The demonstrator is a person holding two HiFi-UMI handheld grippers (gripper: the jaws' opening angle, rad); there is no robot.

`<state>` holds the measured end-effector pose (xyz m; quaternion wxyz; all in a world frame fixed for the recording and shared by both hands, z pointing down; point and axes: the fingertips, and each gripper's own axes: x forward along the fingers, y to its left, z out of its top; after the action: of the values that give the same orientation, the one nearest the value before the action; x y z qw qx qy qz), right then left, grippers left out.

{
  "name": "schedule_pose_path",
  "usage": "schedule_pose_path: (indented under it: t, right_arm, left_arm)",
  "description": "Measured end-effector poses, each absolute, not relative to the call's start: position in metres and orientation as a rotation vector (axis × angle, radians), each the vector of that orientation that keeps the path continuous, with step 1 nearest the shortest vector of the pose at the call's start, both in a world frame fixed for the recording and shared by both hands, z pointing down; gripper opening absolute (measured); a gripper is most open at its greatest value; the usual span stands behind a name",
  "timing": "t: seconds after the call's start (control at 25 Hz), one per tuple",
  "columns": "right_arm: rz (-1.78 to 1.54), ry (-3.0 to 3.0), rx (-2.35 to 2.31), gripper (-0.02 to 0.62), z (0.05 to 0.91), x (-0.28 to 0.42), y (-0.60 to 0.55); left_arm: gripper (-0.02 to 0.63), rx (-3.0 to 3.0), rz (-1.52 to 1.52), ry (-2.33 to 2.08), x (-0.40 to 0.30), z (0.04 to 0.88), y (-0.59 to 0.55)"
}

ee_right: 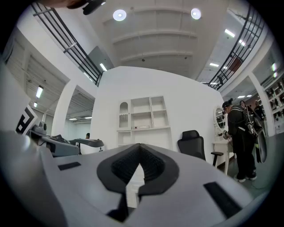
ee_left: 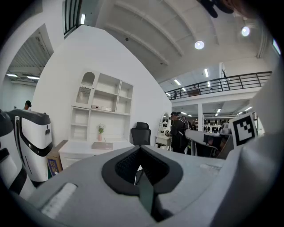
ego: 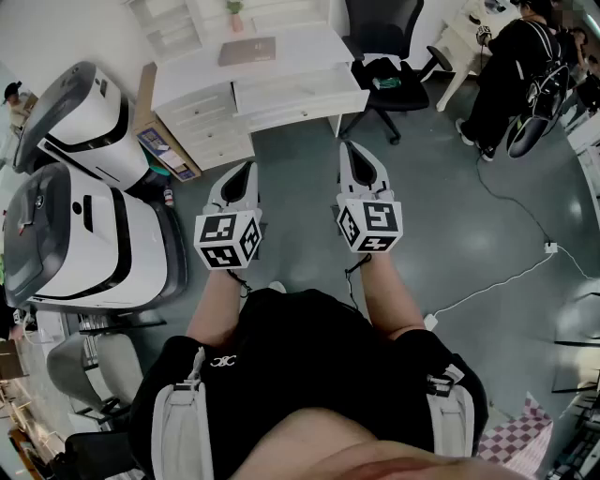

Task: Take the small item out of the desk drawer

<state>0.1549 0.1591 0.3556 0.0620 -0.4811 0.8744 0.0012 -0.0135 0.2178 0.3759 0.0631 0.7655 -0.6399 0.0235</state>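
Well short of the surface (ego: 281, 45), on its near side: left claw (ego: 242, 174) and right claw (ego: 352, 152), side by side and apart, both aimed toward it, each pinched together with nothing between. Between claws and surface, bare grey floor (ego: 291, 173), open straight ahead. Left of the surface and nearer, two large white machines (ego: 89, 234) crowding that flank, with a cardboard box (ego: 153, 127) at the surface's left end, touching or just beside, hard to tell which. Right of the surface, a black office chair (ego: 386, 56) close by its right end, something teal (ego: 384, 82) on the seat. Farther right, a person in black (ego: 506, 80), and a white cable (ego: 497, 286) trailing over the floor, well off the straight line in. At the surface's front edge, a wide shallow drawer (ego: 302, 96), seemingly pulled out toward the claws, beside a stack of shut drawers (ego: 208, 127) on its left. As for the small item: not to be made out inside the drawer from here, too far and too small. On top of the surface, a flat brown thing (ego: 247, 51), with a small pink vase (ego: 234, 16) behind it. Beyond, against the wall, white open shelves (ego: 173, 23).
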Motion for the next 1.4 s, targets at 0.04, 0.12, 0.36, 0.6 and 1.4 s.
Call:
schedule_pose_path:
  t: [0.04,0.12,0.36,0.6,1.4]
  right_arm:
    - [0.0,2.643,-1.457,-0.003,0.355,0.154,0.161]
    - [-0.005,2.641,-1.461,-0.003,0.354,0.15,0.165]
    - [-0.006,2.645,-1.47,-0.003,0.352,0.135,0.17]
    - [-0.009,2.658,-1.469,-0.003,0.356,0.112,0.165]
    - [0.024,2.608,-1.593,-0.003,0.365,0.04,0.144]
  left_arm:
    - [0.014,2.312,0.071,-1.932,-0.015,0.376,0.22]
    - [0.014,2.311,0.069,-1.93,-0.019,0.375,0.224]
    - [0.014,2.32,0.059,-1.914,-0.031,0.373,0.227]
    - [0.014,2.314,0.048,-1.903,-0.052,0.378,0.223]
    - [0.014,2.402,0.019,-1.788,-0.125,0.388,0.185]
